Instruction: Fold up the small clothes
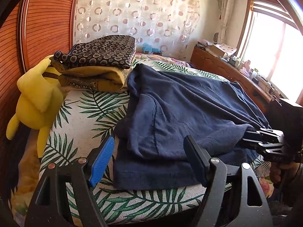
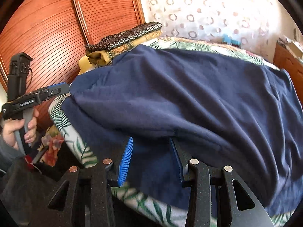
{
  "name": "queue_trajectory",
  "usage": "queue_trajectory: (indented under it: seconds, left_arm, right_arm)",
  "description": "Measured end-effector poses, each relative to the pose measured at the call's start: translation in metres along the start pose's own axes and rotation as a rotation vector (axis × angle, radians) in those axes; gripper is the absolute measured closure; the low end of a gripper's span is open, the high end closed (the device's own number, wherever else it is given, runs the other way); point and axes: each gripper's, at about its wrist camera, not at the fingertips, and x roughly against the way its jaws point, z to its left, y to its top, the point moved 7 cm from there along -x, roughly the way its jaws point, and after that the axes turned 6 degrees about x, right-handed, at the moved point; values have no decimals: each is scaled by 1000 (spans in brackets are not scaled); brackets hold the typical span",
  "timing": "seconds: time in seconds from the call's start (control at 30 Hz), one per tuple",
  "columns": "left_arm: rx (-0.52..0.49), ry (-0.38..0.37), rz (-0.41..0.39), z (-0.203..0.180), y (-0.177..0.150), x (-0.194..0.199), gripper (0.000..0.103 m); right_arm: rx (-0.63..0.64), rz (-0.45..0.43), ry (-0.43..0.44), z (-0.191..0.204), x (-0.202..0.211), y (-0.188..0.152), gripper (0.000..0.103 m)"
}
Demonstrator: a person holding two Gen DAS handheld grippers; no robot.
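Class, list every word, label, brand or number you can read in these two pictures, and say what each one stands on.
None can be read.
Left gripper: a pale printed label on its body, too blurred to read.
Boxes on the wooden dresser: any print is too small to read.

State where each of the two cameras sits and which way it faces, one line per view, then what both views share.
Left wrist view: sits on the left gripper, looking forward and down across the navy garment on the leaf-print bed; its open fingers show, and the right gripper at the right edge.
Right wrist view: sits on the right gripper, facing the garment up close; its fingers are parted, with a hand holding the left gripper at the left.
Shared: garment, bed, folded pile, wooden wardrobe, curtain.
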Motion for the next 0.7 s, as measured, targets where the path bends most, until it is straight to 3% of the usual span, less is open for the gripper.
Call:
queue_trajectory:
  seconds: [0.27, 0.33, 0.4, 0.47, 0.7]
  left_arm:
    - [13, 0, 9, 4, -2, -3, 27]
    - [13, 1, 11, 4, -3, -4, 27]
    - [11, -2, 13, 3, -4, -5, 27]
    - [8, -2, 15, 3, -5, -6, 27]
    - [5, -3, 16, 2, -5, -7, 27]
  right_arm:
    - [-5, -13, -37, 0, -26, 14, 62]
    - [0, -15, -44, 3, -28, 14, 72]
    - [8, -13, -55, 4, -27, 13, 90]
    - [15, -10, -60, 4, -28, 13, 98]
    - [37, -58, -17, 17, -9, 13, 101]
